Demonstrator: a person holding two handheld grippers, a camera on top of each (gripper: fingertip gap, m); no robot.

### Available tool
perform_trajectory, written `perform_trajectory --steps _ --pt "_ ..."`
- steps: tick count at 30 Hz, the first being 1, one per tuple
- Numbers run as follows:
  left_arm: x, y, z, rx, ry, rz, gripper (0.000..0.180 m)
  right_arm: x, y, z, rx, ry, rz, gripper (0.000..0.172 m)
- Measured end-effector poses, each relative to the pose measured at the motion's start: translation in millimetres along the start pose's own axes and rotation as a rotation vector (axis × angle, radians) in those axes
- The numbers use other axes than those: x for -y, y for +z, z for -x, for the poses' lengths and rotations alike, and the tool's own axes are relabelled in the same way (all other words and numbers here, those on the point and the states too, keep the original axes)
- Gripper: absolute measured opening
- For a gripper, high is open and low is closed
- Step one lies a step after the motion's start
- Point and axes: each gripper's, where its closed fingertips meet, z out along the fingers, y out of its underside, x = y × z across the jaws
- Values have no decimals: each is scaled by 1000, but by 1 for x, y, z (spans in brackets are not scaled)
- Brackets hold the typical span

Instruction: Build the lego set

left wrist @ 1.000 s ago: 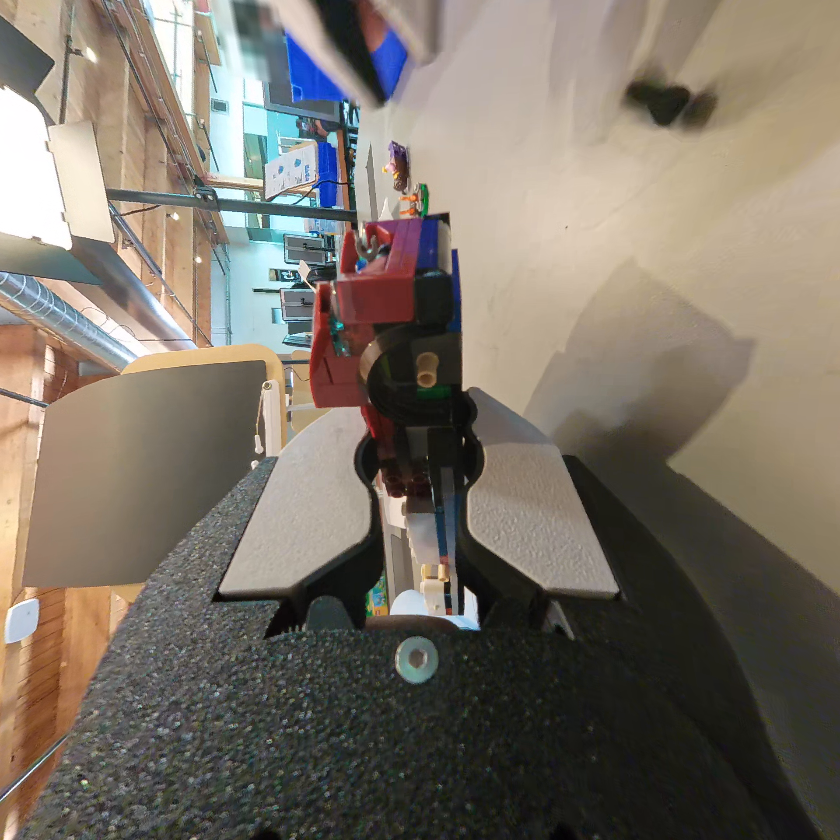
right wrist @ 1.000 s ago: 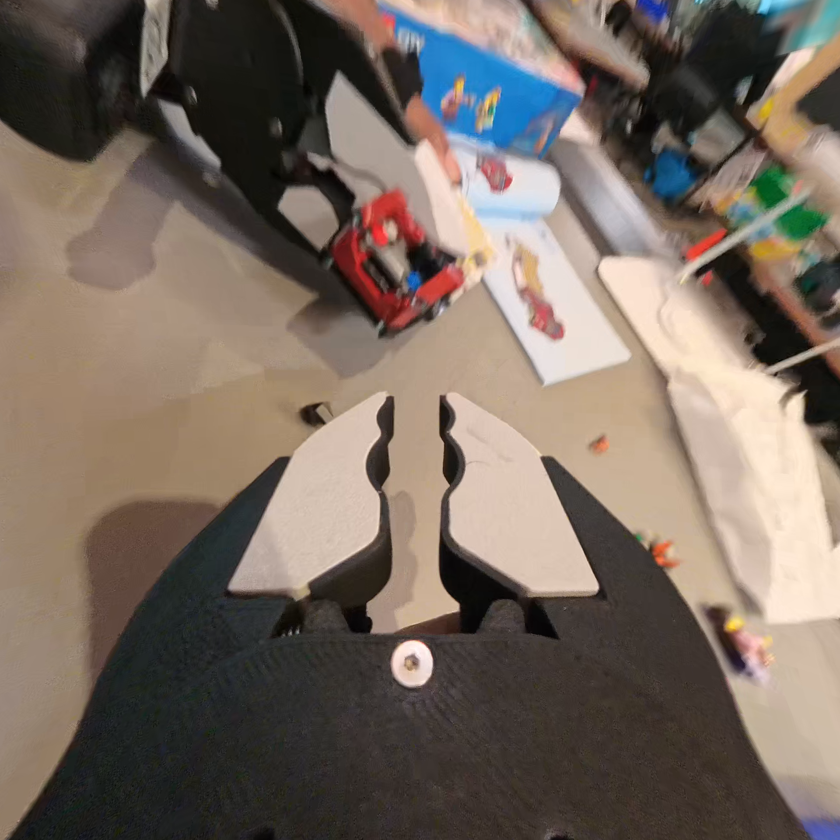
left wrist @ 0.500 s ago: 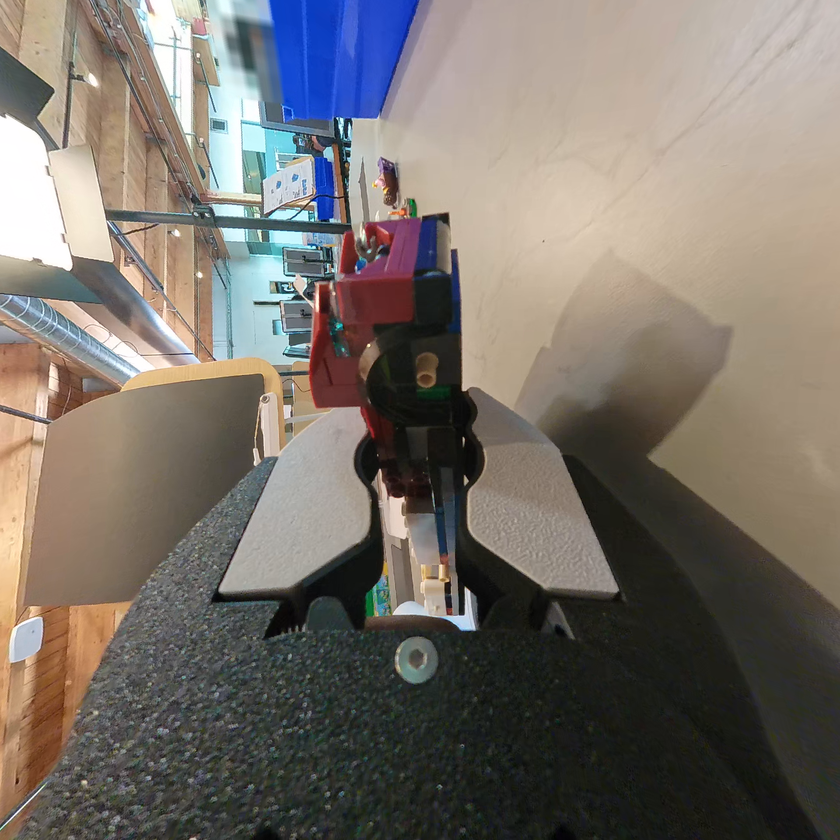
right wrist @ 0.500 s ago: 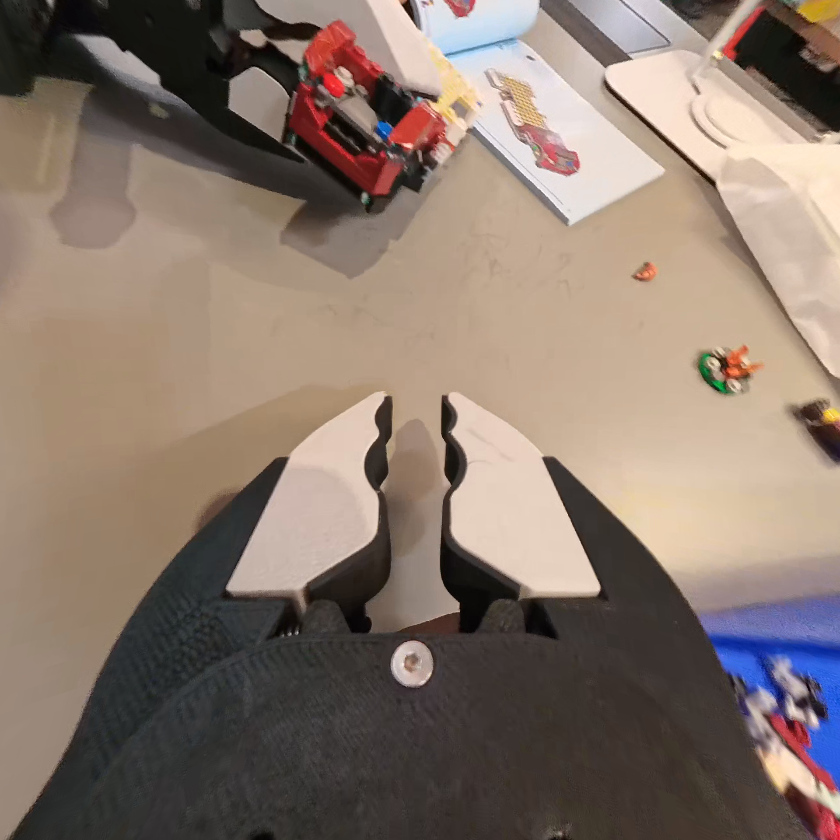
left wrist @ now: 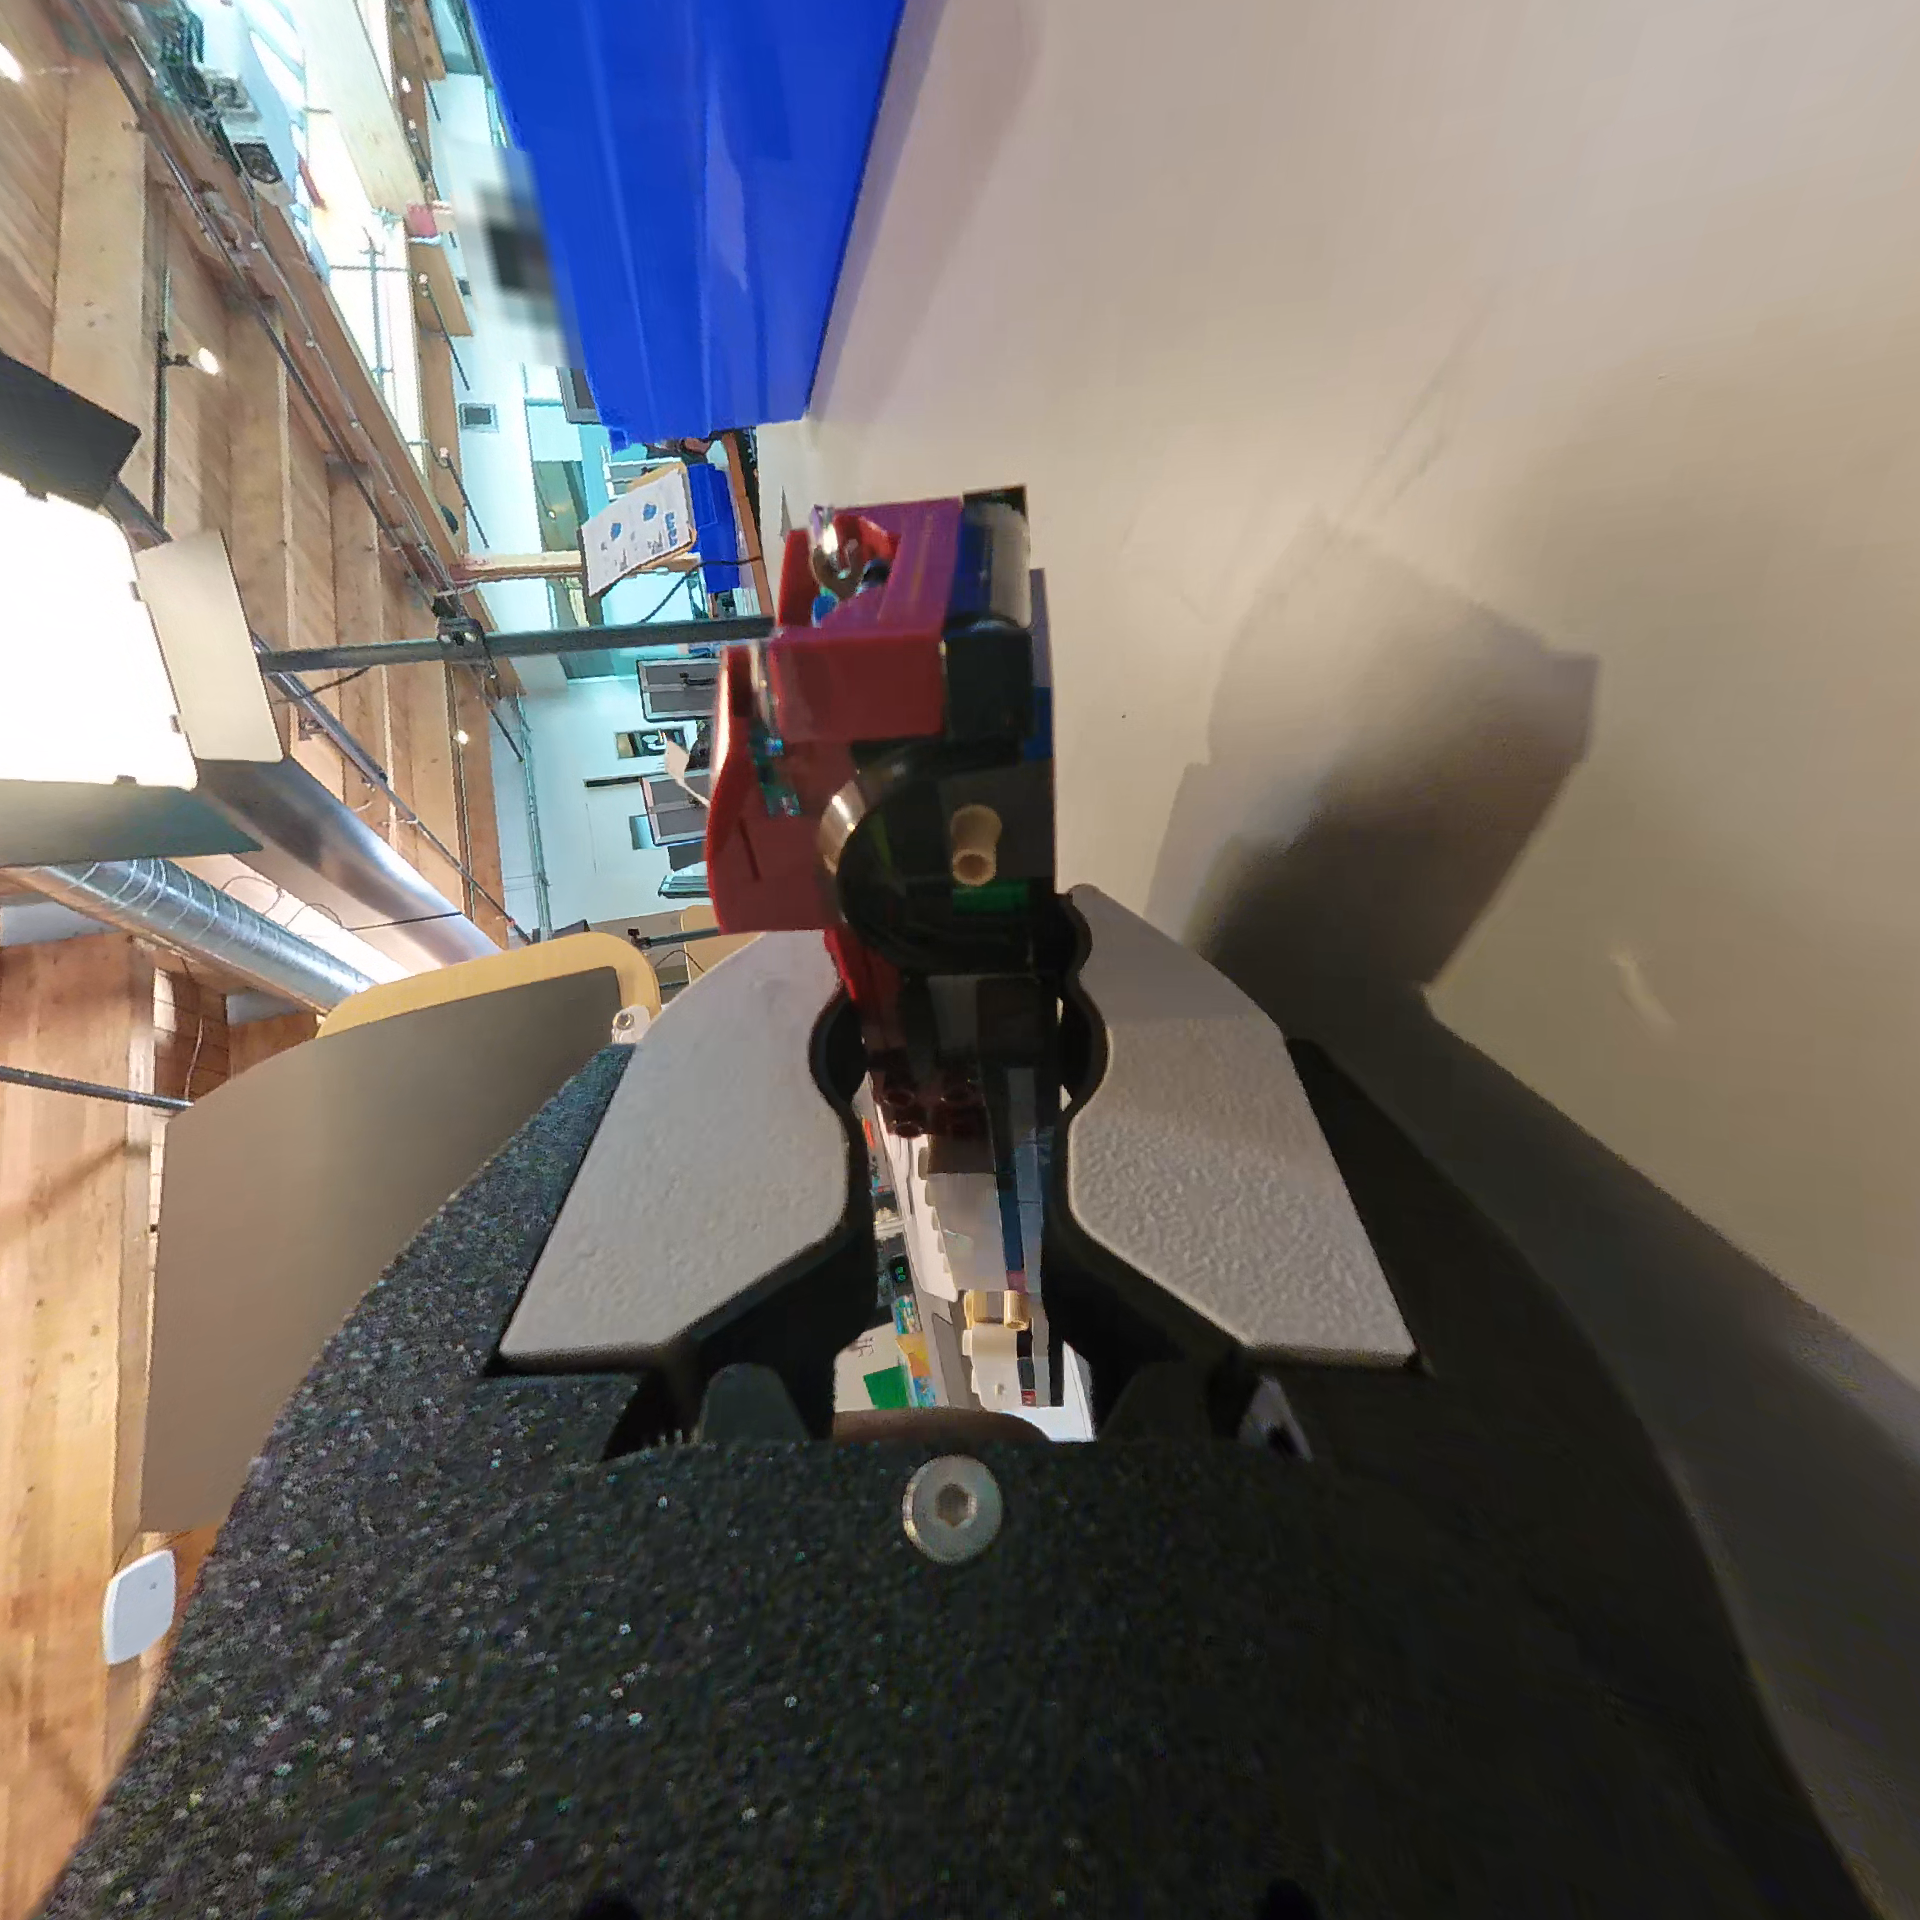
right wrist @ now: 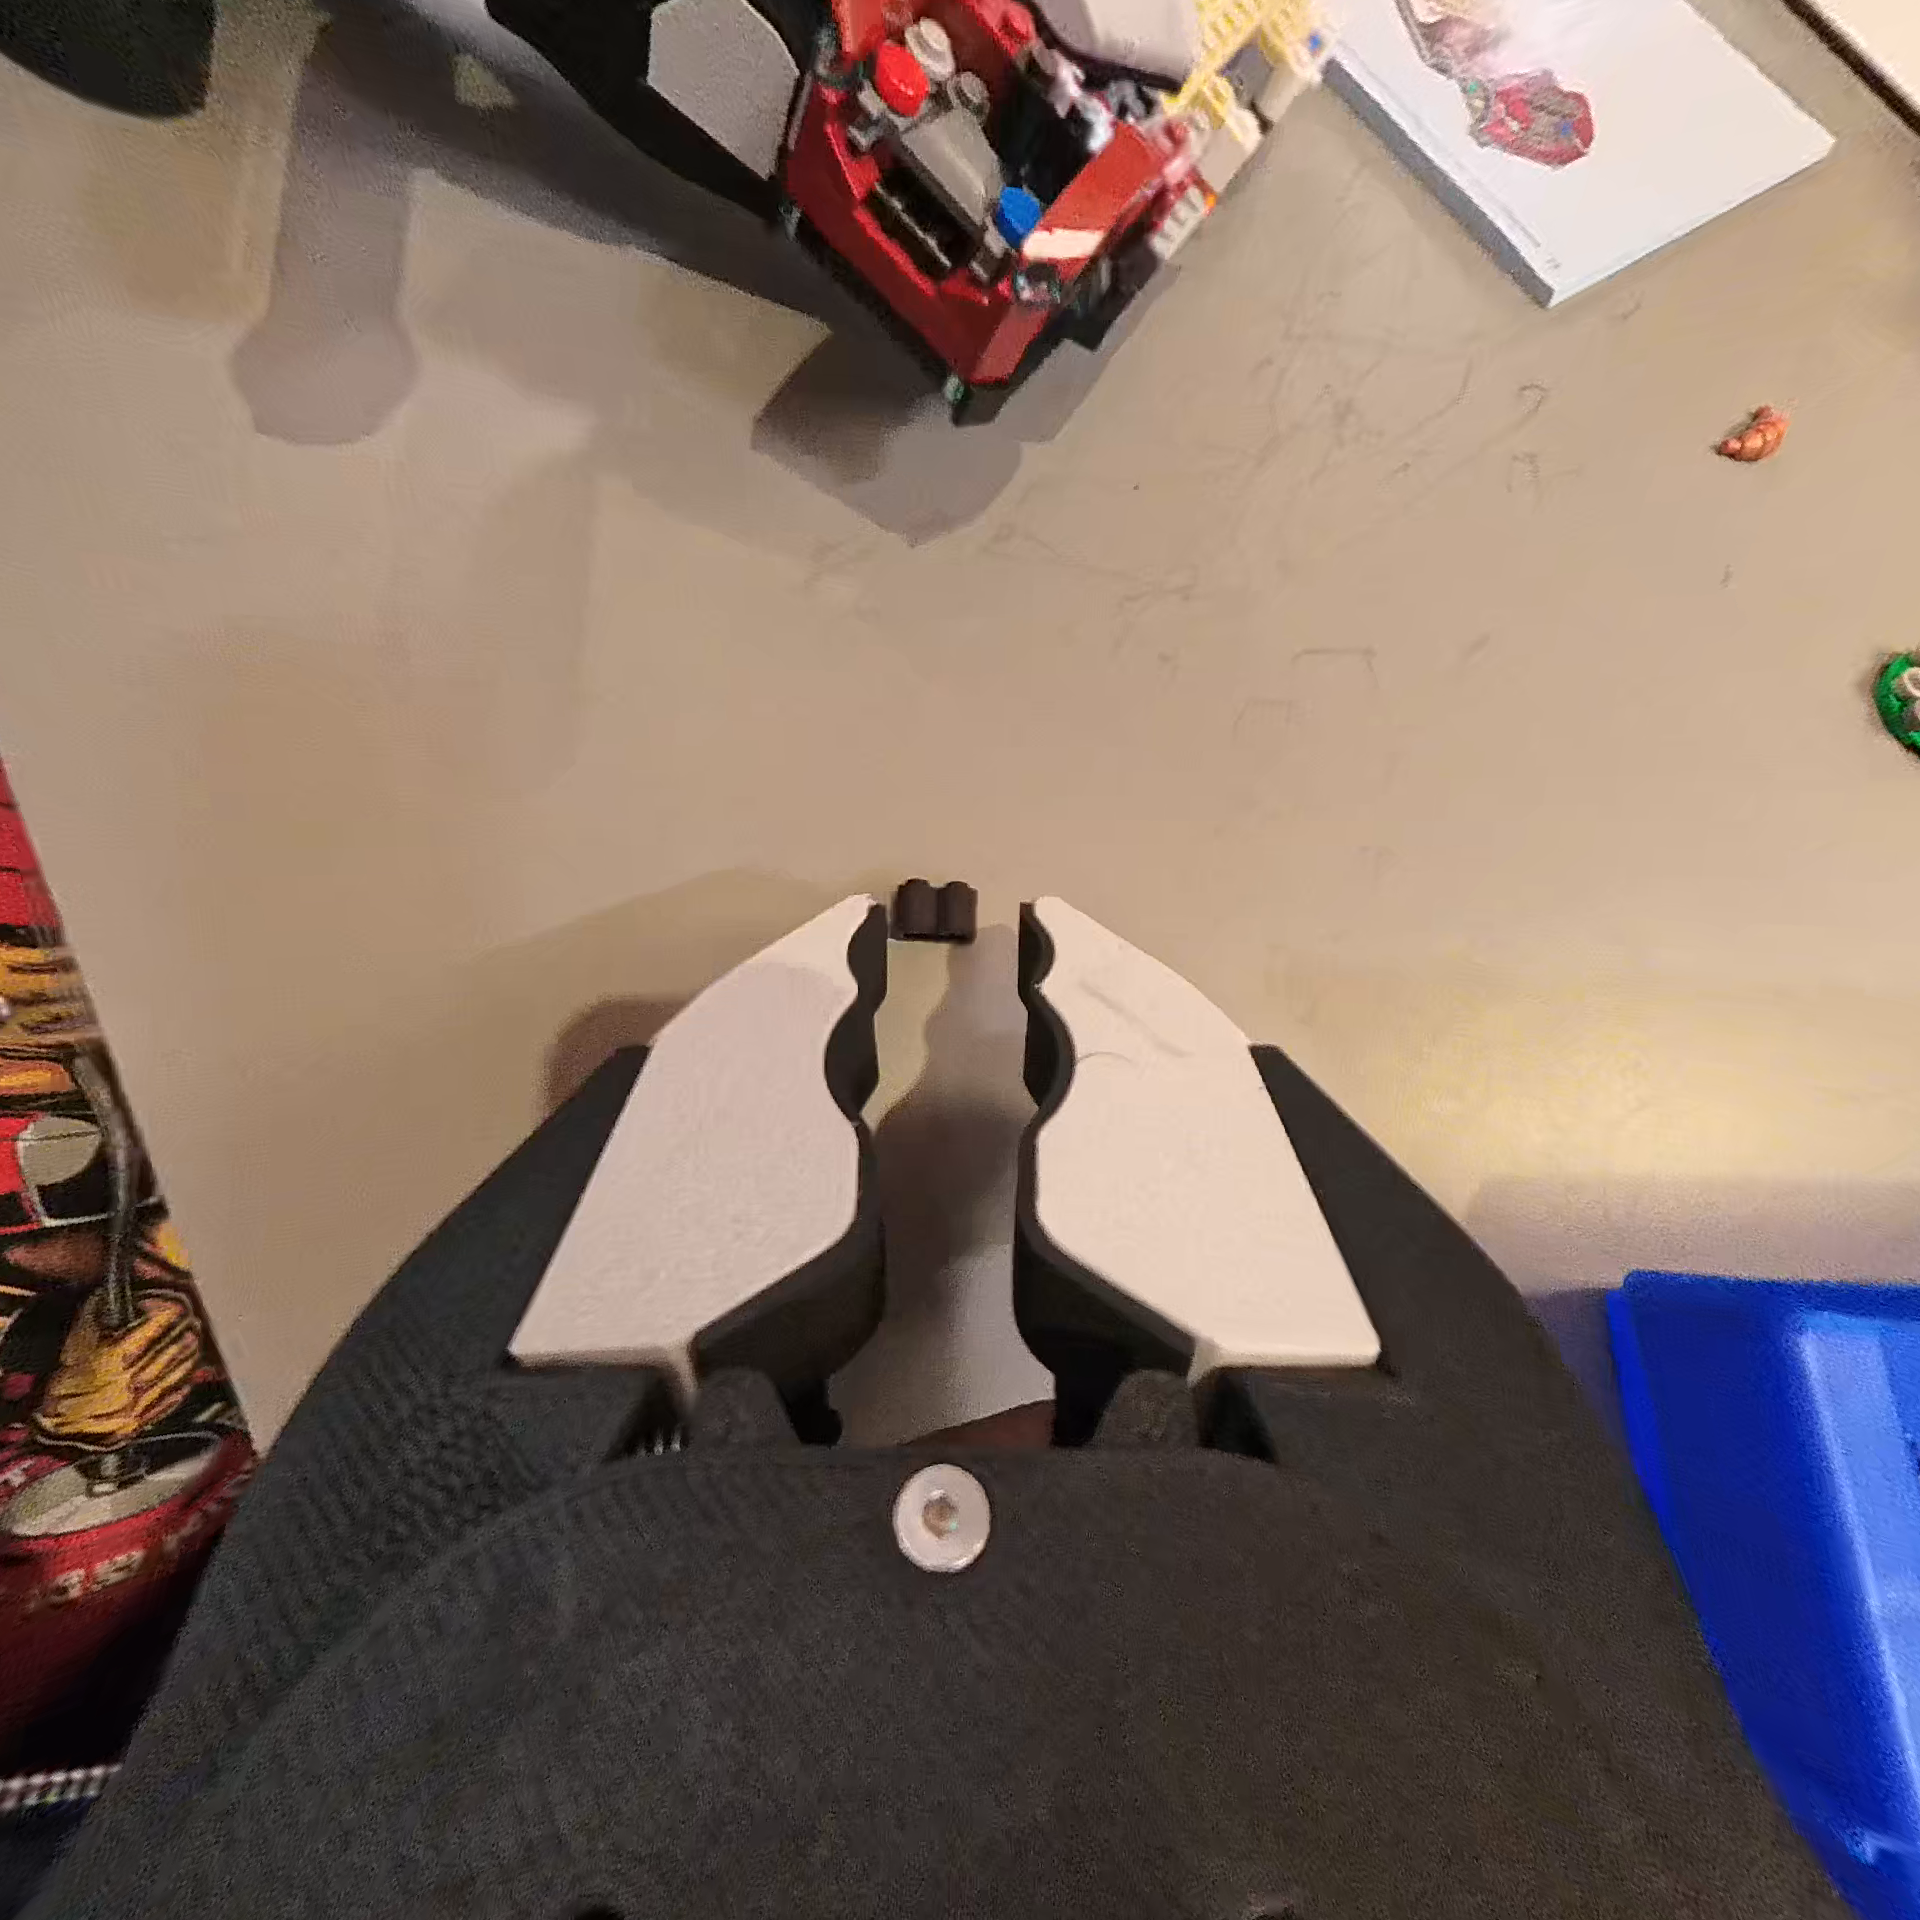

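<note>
The right tool (right wrist: 945, 914) has come down close over the surface (right wrist: 1143, 675) since the earlier frames, when it stood higher with only bare surface ahead of its tips. Its jaws have widened a little, and a small dark brick (right wrist: 935, 912) now lies just at its tips. The left tool (left wrist: 951, 935) has kept its hold unchanged, while a blue bin (left wrist: 707, 208) has grown larger ahead of it on the left.

From left to right in the left wrist view, a chair back (left wrist: 353, 1195) stands off to the tool's left. The tool itself is turned on its side and clamps a red and black brick-built vehicle (left wrist: 894, 769), with both pads bearing on the model's black underside. The model juts forward beyond the tips with a tan peg facing the camera. That hold seems meant to keep the model steady and its open side reachable. The surface rises as a wall along the tool's right.

In the right wrist view, a printed box (right wrist: 73, 1247) lies to the tool's left. The tool is narrowly parted and holds nothing. The dark brick sits between the tips, nearer the left fingertip (right wrist: 852, 914), and a gap shows on the right side. Well ahead of the tool the other tool holds the same vehicle, with a booklet (right wrist: 1579, 135) ahead to the right. A small orange piece (right wrist: 1754, 434) and a green piece (right wrist: 1903, 707) lie farther right. The blue bin's corner is close beside the tool's right flank.
</note>
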Motion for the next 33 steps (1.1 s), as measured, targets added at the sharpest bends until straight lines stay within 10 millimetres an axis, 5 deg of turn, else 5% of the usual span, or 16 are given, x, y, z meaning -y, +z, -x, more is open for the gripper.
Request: perform_trajectory --steps 11,19,33 --pt "2 -6 2 12 9 37 34 5 7 -4 194 -342 -77 25" --pt "7 -7 -3 5 -72 -2 34 15 -2 -9 316 -293 -198 29" --pt "26 -8 6 88 67 127 34 -2 -3 0 209 -533 -161 29"
